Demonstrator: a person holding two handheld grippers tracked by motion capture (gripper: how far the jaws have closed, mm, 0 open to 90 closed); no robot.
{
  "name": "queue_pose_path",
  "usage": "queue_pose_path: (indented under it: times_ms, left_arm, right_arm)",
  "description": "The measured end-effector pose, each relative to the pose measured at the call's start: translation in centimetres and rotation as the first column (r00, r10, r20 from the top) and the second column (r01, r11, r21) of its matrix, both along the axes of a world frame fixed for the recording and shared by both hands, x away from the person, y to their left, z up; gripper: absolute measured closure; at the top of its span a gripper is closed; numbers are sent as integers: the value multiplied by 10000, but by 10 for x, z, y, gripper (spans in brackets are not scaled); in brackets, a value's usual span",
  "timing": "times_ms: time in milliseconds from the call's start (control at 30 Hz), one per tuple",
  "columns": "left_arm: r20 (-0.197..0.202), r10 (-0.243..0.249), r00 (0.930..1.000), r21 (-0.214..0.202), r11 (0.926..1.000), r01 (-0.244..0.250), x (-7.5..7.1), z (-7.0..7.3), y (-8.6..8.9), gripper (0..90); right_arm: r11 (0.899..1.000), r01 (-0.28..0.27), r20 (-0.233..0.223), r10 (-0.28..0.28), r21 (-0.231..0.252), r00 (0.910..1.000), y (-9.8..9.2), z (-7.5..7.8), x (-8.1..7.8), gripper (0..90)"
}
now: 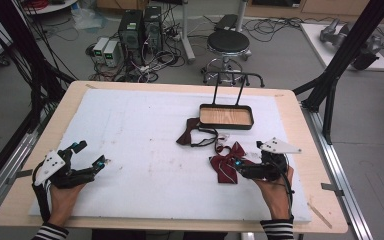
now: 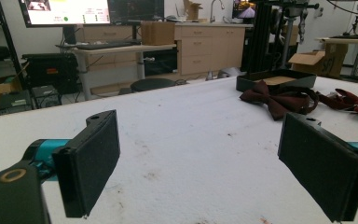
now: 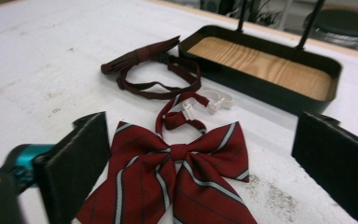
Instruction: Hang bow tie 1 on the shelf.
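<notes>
A red striped bow tie (image 1: 227, 166) (image 3: 177, 172) lies flat on the white mat, its strap and white clasps curled behind it. My right gripper (image 1: 247, 159) (image 3: 205, 163) is open, with its jaws standing wide on either side of this tie without touching it. A dark maroon bow tie (image 1: 190, 131) (image 3: 142, 53) (image 2: 279, 98) lies farther back, beside a black tray (image 1: 226, 126) (image 3: 261, 91) with a wooden bottom and a tall handle. At the mat's near left my left gripper (image 1: 92, 154) (image 2: 207, 163) hovers open and holds nothing.
A white foam mat (image 1: 145, 150) covers most of the wooden table (image 1: 300, 130). Behind the table stand a black stool (image 1: 228, 42) and computer towers (image 1: 140, 27) among cables. Black frame posts (image 1: 340, 55) rise at the right and left.
</notes>
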State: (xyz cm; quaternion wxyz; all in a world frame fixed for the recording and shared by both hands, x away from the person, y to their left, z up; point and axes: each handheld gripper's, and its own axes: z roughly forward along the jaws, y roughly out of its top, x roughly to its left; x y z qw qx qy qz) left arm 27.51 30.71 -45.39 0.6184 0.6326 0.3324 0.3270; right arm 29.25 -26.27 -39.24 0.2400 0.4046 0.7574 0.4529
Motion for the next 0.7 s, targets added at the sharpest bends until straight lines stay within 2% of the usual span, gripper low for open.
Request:
queue_pose_path:
  times_ms: [200,233,267,333,367,433,500,567,600,667,700]
  left_arm:
    - [21,-10,10000,4,10000,10,0,0,0,133]
    - [23,-11,10000,-3,10000,11,0,0,0,133]
    - [19,-12,10000,-4,10000,12,0,0,0,133]
    - [22,-13,10000,-1,10000,13,0,0,0,133]
    - [24,-21,10000,25,10000,21,0,0,0,133]
    - [23,-21,10000,27,10000,21,0,0,0,132]
    - [24,-20,10000,26,10000,20,0,0,0,133]
    - [24,-21,10000,20,10000,21,0,0,0,133]
    - [23,-22,10000,18,10000,21,0,0,0,132]
    - [16,-14,10000,17,10000,14,0,0,0,133]
    - [24,-22,10000,33,10000,22,0,0,0,132]
  right_arm:
    - [9970,-344,-874,282,-699,9958,8,7,12,55]
    - [9970,-344,-874,282,-699,9958,8,7,12,55]
    - [9942,-463,-1140,352,-967,9929,11,7,16,57]
    - [9938,-490,-1293,359,-997,9910,12,8,17,62]
    - [9913,-663,-1551,482,-1133,9867,14,8,22,77]
    - [9897,-719,-1652,509,-1235,9849,16,7,24,77]
    - [9835,-892,-1961,573,-1577,9789,21,7,29,78]
    - [9821,-939,-2081,588,-1631,9763,22,7,31,82]
    - [9793,-1146,-2255,753,-1667,9713,24,8,34,174]
    - [9779,-1280,-2326,874,-1656,9686,25,8,36,176]
    - [9755,-1350,-2508,888,-1736,9640,28,8,40,176]
